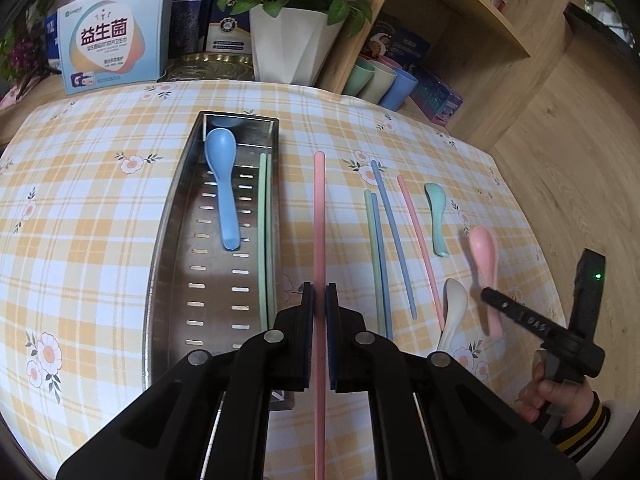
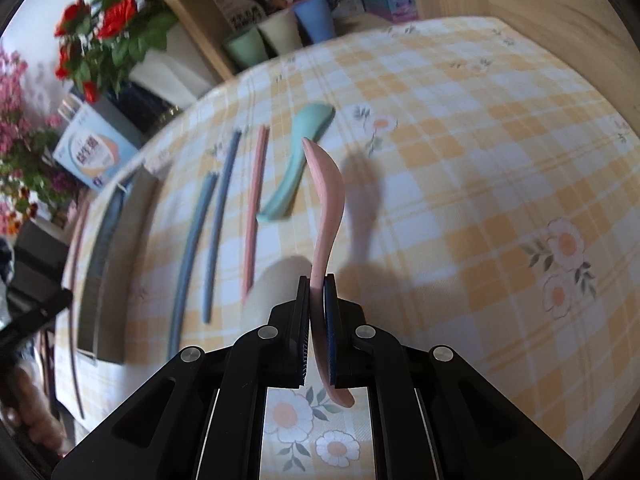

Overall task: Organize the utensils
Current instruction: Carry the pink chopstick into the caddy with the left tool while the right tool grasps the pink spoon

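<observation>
our left tool pinches a pink chopstick near its middle, just right of the steel tray that already holds a blue spoon and green chopsticks. we should keep it level, swing it left over the rim and lay it alongside those. our right tool clamps the pink spoon by its handle, lifted off the counter.

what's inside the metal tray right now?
Metal tray holds a blue spoon and green chopsticks. Its near end is hidden behind the left hand-held gripper.
</observation>
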The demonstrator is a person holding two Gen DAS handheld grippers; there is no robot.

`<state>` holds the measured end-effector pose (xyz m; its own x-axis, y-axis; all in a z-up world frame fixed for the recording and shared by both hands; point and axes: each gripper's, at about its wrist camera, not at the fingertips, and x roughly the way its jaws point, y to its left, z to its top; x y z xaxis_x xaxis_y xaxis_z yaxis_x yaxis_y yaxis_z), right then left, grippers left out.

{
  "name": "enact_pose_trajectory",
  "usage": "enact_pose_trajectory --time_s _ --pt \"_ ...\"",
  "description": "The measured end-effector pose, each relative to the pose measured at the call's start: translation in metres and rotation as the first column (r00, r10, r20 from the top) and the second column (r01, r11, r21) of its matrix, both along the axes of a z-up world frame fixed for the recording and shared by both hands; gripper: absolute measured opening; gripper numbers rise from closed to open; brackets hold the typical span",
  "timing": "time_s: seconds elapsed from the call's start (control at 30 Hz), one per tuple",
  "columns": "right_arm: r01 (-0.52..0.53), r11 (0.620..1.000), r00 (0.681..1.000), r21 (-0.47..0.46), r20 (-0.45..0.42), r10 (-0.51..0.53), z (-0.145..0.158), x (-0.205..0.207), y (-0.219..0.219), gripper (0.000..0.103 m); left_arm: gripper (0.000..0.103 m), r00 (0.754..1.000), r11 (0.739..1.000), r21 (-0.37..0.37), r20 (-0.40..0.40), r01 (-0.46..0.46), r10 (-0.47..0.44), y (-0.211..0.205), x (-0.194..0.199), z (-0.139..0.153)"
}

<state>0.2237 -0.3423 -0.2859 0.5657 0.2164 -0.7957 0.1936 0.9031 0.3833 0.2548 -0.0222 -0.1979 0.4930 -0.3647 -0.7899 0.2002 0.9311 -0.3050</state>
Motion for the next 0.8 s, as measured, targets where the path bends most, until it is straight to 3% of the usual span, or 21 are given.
enact_pose_trajectory --time_s 0.23,0.5,0.67,0.8 --pt "0.014 0.999 0.996 0.046 0.092 -0.018 0.031 0.006 -0.008 0.007 0.006 0.995 0.995 -0.035 -0.031 -0.093 0.092 0.035 0.034 0.006" --pt "-0.008 0.997 0.992 0.080 0.124 -0.002 0.042 0.008 -0.005 0.007 0.006 0.986 0.997 -0.001 -0.146 -0.078 0.077 0.035 0.099 -0.024" --pt "0.012 0.996 0.993 0.084 0.112 -0.022 0.040 0.000 -0.014 0.007 0.006 0.981 0.996 0.067 -0.182 -0.060 0.072 0.027 0.114 -0.047" --pt "0.036 0.995 0.994 0.088 0.097 -0.045 0.038 -0.003 -0.022 0.007 0.006 0.980 0.996 0.081 -0.189 -0.043 0.058 0.025 0.117 -0.052"
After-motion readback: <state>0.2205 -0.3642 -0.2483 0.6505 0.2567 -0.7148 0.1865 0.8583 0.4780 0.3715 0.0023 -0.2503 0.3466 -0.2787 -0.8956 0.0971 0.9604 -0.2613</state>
